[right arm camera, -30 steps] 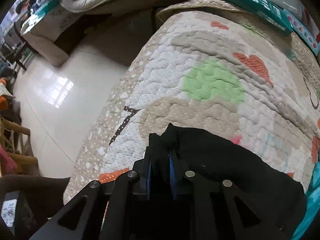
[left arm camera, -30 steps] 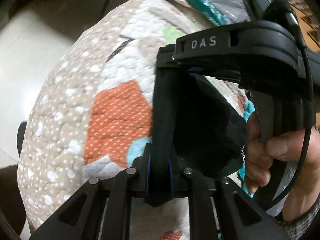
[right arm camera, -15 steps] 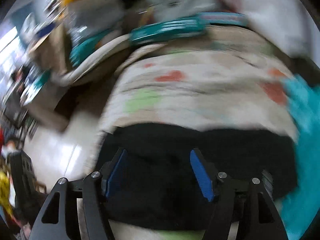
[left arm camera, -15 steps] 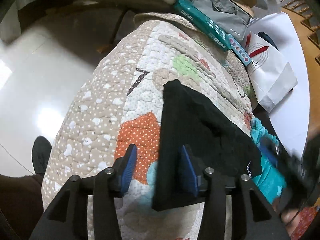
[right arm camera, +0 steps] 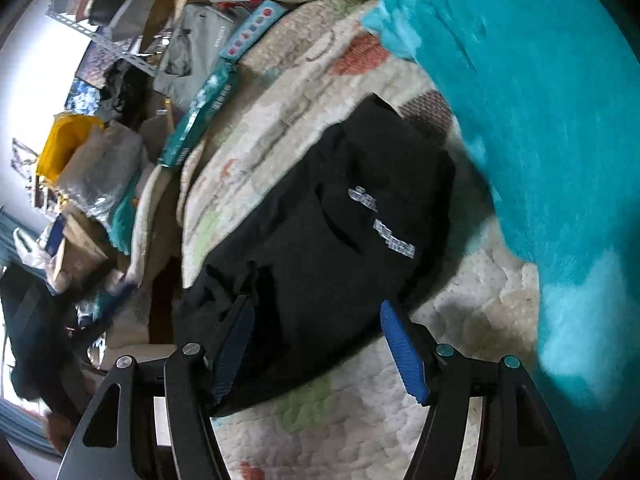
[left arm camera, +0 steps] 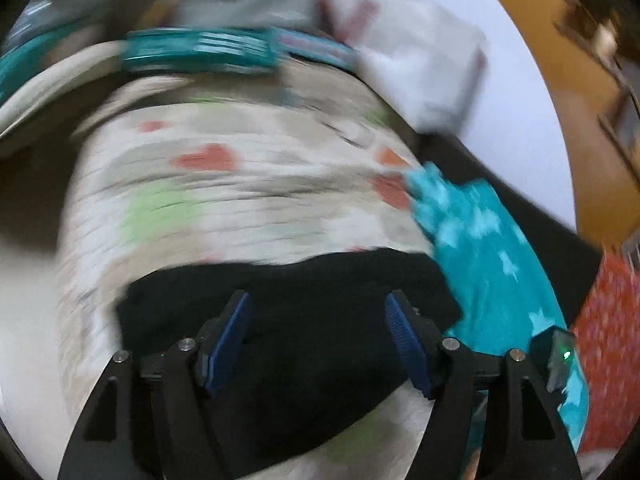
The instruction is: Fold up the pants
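The black pants [left arm camera: 288, 320] lie folded in a compact bundle on the patterned quilt [left arm camera: 248, 200]. In the right wrist view the pants [right arm camera: 320, 232] show a white printed logo. My left gripper [left arm camera: 316, 340] is open and empty, its jaws spread wide just above the bundle. My right gripper [right arm camera: 316, 344] is open and empty too, with its blue pads over the near edge of the pants. The left wrist view is blurred by motion.
A teal fleece blanket [right arm camera: 540, 140] lies right of the pants; it also shows in the left wrist view [left arm camera: 480, 248]. Teal boxes [left arm camera: 200, 50] and a white bag [left arm camera: 420, 60] sit at the quilt's far edge. Cluttered shelves and bags [right arm camera: 100, 120] stand beyond.
Both grippers were shut on the black pants a second ago. They have let go, opened wide and swung to new angles above the folded bundle, which now rests on the quilt.
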`<act>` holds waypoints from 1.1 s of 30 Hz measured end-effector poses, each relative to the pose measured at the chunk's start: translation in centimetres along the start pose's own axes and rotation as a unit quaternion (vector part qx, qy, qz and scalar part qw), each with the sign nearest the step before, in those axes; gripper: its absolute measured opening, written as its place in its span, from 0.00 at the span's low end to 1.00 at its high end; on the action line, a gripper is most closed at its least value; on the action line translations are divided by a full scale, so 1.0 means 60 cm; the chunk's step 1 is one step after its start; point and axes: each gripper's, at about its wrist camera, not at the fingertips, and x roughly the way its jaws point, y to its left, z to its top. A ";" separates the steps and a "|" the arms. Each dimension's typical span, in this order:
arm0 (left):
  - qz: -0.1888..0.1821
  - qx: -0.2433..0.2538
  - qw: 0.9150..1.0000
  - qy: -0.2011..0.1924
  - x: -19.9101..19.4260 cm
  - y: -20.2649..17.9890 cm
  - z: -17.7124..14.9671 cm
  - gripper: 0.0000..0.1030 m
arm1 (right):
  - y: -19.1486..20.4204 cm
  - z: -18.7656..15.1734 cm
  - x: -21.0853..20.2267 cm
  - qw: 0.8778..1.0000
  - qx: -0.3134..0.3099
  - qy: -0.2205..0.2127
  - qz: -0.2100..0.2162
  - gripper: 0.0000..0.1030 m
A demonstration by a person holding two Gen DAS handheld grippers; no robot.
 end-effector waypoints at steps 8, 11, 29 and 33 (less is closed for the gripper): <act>-0.051 0.071 0.987 0.136 0.234 -0.102 0.074 0.67 | -0.050 0.020 0.025 0.998 0.069 -0.009 -0.014 0.70; -0.077 0.092 0.979 0.168 0.299 -0.135 0.091 0.67 | -0.051 0.028 0.036 0.997 0.079 -0.013 -0.007 0.70; -0.042 0.205 0.956 0.204 0.334 -0.186 0.073 0.17 | 0.017 0.054 0.031 0.997 -0.049 -0.043 -0.052 0.28; -0.064 0.181 0.967 0.166 0.262 -0.169 0.085 0.17 | 0.075 0.038 0.009 0.987 -0.131 -0.069 -0.064 0.26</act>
